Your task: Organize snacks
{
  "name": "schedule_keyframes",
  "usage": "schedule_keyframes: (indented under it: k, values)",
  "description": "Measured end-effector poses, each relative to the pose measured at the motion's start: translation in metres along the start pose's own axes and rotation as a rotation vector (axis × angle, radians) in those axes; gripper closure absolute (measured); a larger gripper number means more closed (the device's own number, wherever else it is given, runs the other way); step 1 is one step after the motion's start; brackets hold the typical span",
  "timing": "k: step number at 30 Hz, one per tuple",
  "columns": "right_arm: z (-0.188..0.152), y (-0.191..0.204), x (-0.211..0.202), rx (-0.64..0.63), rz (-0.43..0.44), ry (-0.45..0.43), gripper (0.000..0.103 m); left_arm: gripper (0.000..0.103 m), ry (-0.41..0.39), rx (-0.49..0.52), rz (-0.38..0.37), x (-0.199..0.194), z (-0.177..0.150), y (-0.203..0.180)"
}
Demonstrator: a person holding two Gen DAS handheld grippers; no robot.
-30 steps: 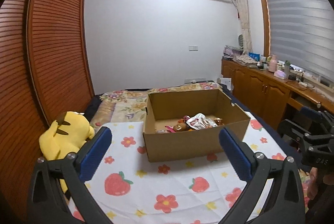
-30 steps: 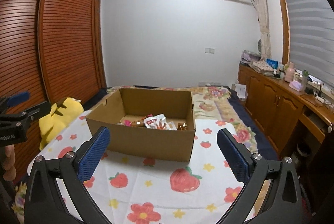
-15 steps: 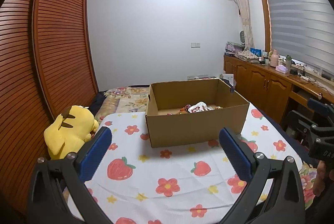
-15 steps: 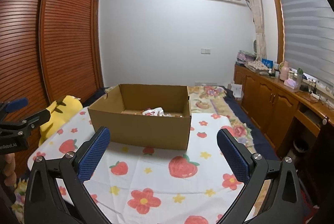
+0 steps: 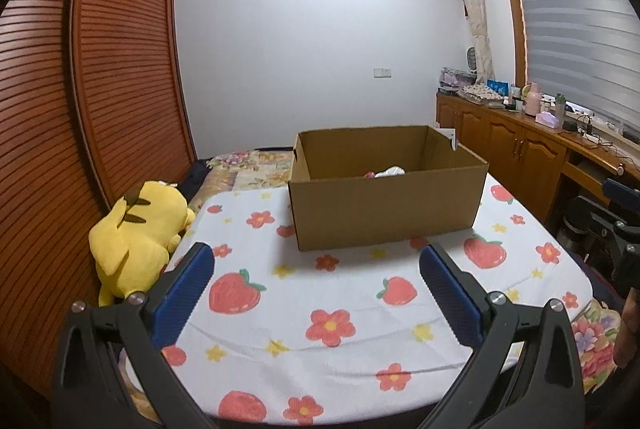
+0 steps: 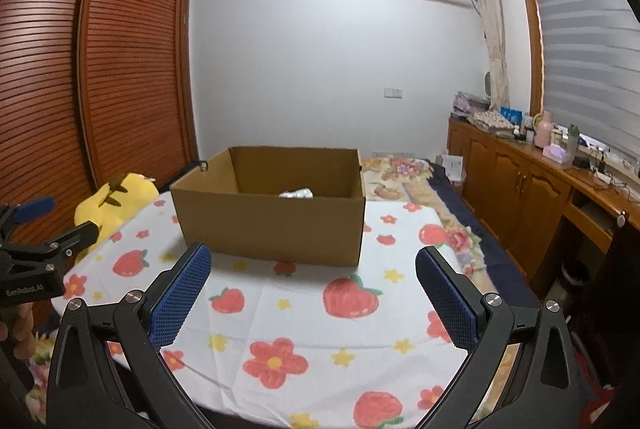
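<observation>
An open cardboard box (image 5: 384, 207) stands on the table with a strawberry-and-flower cloth (image 5: 336, 293); it also shows in the right wrist view (image 6: 272, 225). Only the tops of snack packets (image 5: 386, 172) show over its rim, white and pink; a white packet (image 6: 297, 193) shows in the right view. My left gripper (image 5: 316, 287) is open and empty, low over the table's near edge, well short of the box. My right gripper (image 6: 314, 289) is open and empty, likewise short of the box.
A yellow plush toy (image 5: 138, 229) lies at the table's left edge beside the slatted wooden wardrobe (image 5: 80, 89). A wooden counter (image 5: 532, 145) with bottles and clutter runs along the right wall. A bed with a floral cover (image 6: 404, 177) lies behind the table.
Both grippers have drawn back and down from the box, so it looks farther and its contents sink below the rim. Both stay open and empty.
</observation>
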State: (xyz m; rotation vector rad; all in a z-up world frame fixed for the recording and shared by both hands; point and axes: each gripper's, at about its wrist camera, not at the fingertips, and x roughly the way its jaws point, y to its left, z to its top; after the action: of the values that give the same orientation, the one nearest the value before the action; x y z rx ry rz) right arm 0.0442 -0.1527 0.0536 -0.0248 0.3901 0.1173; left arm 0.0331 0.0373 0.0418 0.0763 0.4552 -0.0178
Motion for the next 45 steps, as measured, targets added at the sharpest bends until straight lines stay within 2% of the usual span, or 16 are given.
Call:
schedule_keyframes:
  k: [14,45]
  values:
    - [-0.032,-0.008,0.022,0.026,-0.002,0.051,0.000,0.000,0.067,-0.025,0.024,0.028,-0.034,0.010]
    - [-0.029,-0.008,0.019,0.025,0.002,0.038,0.000,0.000,0.023,0.007,0.039,0.012,-0.025,0.006]
